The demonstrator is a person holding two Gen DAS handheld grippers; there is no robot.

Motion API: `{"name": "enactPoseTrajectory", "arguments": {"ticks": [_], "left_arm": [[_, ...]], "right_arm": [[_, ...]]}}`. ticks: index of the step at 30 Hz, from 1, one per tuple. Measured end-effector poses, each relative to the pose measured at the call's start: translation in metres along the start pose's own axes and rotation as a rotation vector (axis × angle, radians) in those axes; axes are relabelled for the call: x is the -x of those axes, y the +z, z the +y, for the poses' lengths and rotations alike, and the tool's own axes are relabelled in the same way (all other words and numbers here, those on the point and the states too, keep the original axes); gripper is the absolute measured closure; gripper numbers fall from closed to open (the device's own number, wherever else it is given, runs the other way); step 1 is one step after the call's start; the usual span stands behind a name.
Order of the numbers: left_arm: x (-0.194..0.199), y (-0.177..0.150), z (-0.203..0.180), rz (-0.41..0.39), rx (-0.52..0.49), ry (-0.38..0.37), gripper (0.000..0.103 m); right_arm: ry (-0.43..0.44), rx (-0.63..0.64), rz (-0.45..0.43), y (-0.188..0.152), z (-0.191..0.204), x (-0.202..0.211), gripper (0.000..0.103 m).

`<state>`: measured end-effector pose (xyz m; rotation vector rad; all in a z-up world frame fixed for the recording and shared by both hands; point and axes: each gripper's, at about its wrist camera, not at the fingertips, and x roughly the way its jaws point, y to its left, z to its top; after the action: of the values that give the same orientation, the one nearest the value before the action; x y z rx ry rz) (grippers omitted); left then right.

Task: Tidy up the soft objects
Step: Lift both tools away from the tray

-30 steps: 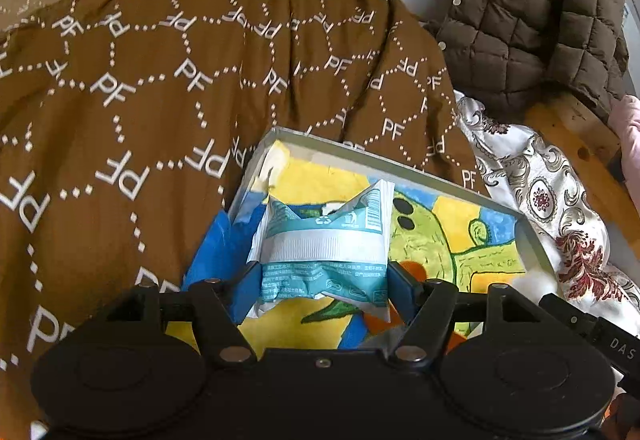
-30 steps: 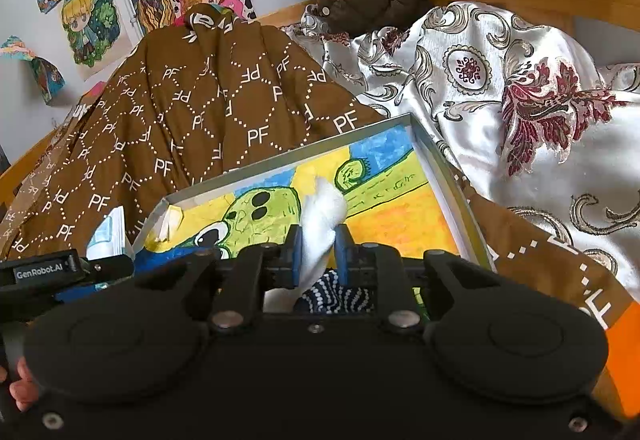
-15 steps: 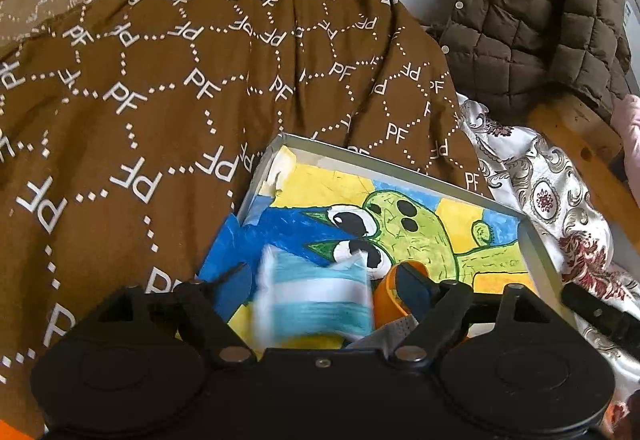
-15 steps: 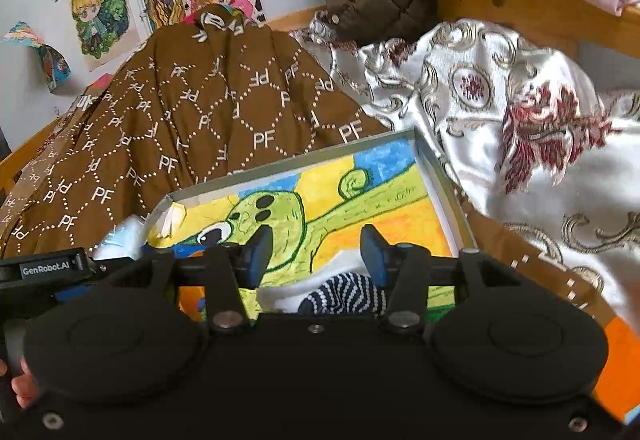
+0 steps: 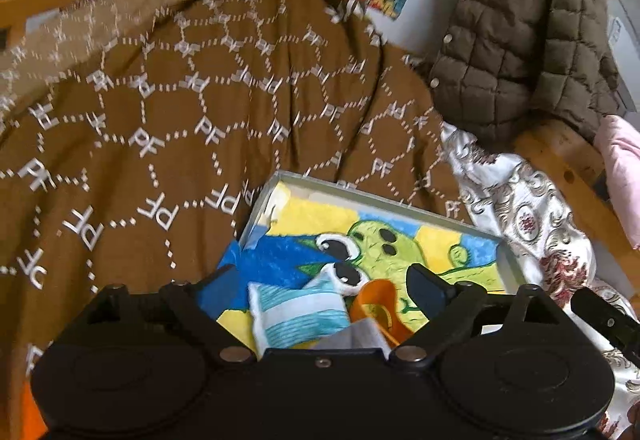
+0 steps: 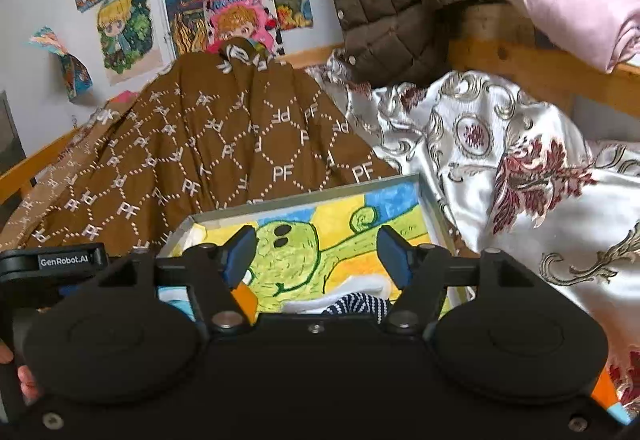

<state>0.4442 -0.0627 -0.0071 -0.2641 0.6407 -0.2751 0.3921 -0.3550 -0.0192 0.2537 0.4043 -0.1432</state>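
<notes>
A shallow grey tray (image 5: 360, 193) with a cartoon painted on its floor lies on the bedding. In it lies a teal-and-white tissue packet (image 5: 296, 316), beside an orange item (image 5: 376, 304). My left gripper (image 5: 322, 280) hovers above the packet with its jaws opening, and the pads do not touch it. In the right wrist view, a white sock (image 6: 360, 285) and a navy striped sock (image 6: 356, 302) rest at the near end of the tray (image 6: 304, 198). Above them my right gripper (image 6: 318, 252) has its jaws opening with nothing between the pads.
A brown blanket (image 5: 180, 112) with a PF pattern heaps up behind the tray. A silver floral cloth (image 6: 520, 160) lies at its right. A quilted brown jacket (image 5: 520, 52) and a folded pink cloth (image 6: 568, 0) hang over the wooden bed rail (image 6: 520, 56). Posters cover the wall.
The left gripper let go of the tissue packet, which dropped into the tray. The right gripper released the white sock there. Both grippers opened, rose and drew back.
</notes>
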Motion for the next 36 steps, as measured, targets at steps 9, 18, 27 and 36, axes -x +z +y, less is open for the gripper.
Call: {"name": "enactPoseTrajectory", "arguments": {"ticks": [9,18,27,36], "left_arm": [[0.066,-0.017,-0.039,-0.067,-0.036,-0.019,0.007],[0.137,-0.051,-0.059,-0.148,-0.067,0.016,0.003],[0.191,-0.105,-0.067,-0.173,-0.094,0.014,0.001],[0.221,-0.157,-0.054,-0.111,-0.081,0.04,0.001]], "right_arm": [[0.006,-0.015,-0.106,0.016,-0.009,0.078,0.022],[-0.033,0.004,-0.187,0.016,-0.019,0.167,0.002],[-0.031,-0.028,-0.188,-0.014,-0.034,0.241,0.001],[-0.031,-0.06,-0.134,-0.055,-0.042,0.289,0.001]]}}
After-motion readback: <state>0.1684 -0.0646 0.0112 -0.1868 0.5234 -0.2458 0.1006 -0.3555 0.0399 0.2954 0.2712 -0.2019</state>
